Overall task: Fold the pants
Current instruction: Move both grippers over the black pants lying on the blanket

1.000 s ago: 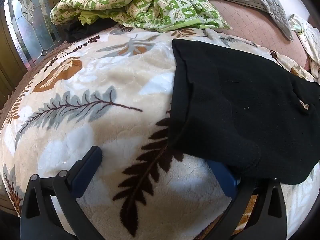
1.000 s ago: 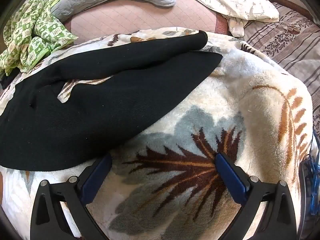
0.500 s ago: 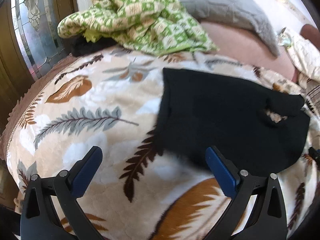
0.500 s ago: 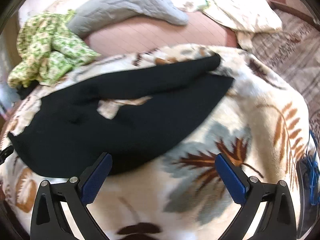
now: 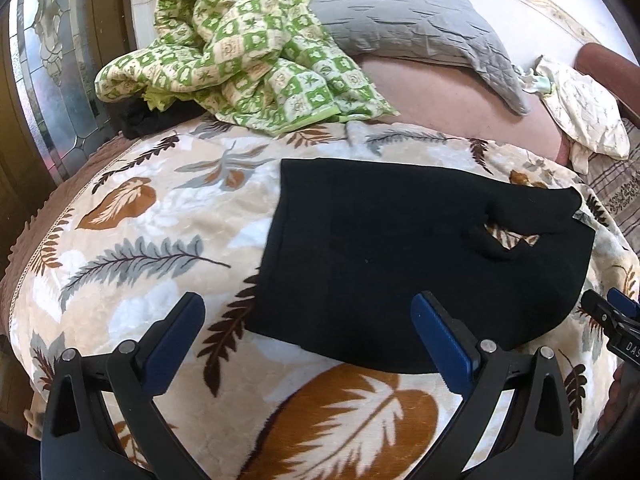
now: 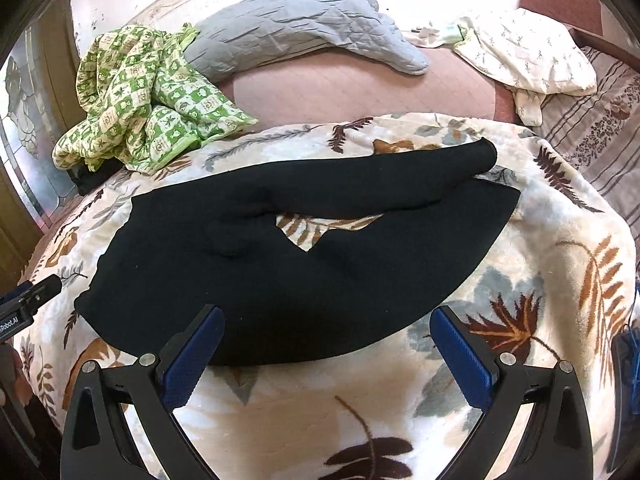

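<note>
Black pants [image 5: 400, 248] lie flat on a leaf-patterned blanket [image 5: 160, 224], waist to the left and the two legs running right with a small gap between them. They also show in the right wrist view [image 6: 304, 248]. My left gripper [image 5: 308, 316] is open and empty, held above the waist end's near edge. My right gripper [image 6: 326, 328] is open and empty, held above the near leg's edge. Neither touches the cloth.
A crumpled green checked quilt [image 5: 240, 48] and a grey pillow [image 5: 412, 24] lie at the back of the bed. A white floral cloth [image 6: 524, 52] lies at the back right. A glass door [image 5: 52, 60] stands on the left.
Both grippers have pulled back and up from the pants, so more of the bed shows. The left gripper's right finger is no longer under the pants' edge.
</note>
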`<state>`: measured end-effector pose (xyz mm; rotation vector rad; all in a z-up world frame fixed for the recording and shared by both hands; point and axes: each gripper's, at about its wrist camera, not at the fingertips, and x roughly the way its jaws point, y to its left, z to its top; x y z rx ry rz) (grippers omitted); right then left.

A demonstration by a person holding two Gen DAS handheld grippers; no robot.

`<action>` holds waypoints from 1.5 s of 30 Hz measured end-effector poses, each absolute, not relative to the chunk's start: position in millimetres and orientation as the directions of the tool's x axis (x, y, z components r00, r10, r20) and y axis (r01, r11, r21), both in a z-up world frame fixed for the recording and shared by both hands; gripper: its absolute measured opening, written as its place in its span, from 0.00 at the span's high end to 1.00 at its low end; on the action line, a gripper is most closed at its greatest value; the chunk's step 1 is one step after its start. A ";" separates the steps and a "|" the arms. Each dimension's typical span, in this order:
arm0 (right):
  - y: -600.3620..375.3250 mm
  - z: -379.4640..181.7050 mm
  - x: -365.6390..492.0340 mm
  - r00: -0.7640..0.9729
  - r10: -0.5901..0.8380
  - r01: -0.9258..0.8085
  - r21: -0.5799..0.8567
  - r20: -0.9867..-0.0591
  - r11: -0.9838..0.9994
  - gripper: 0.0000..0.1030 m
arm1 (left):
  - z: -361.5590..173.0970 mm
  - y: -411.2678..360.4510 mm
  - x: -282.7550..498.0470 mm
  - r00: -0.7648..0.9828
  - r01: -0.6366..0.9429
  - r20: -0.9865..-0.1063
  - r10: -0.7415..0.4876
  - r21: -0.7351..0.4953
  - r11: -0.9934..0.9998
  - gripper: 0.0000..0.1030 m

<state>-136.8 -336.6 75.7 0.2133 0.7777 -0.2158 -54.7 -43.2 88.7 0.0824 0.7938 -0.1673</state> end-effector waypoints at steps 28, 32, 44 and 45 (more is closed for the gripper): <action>-346.5 72.6 -133.7 0.678 -0.144 0.305 0.099 -0.720 0.947 0.01 | 76.5 -71.0 -52.6 0.662 0.211 -0.736 -0.143 -0.001 0.978 0.00; -348.8 69.9 -131.9 0.674 -0.141 0.308 0.102 -0.725 0.946 0.01 | 73.3 -71.3 -50.5 0.657 0.210 -0.741 -0.140 0.002 0.978 0.00; -358.0 60.5 -128.6 0.660 -0.143 0.329 0.112 -0.738 0.937 0.01 | 67.8 -71.9 -45.6 0.642 0.205 -0.753 -0.143 -0.011 0.979 0.00; -358.6 60.1 -128.2 0.659 -0.144 0.331 0.113 -0.738 0.937 0.01 | 67.4 -71.9 -45.4 0.641 0.206 -0.754 -0.143 -0.011 0.979 0.00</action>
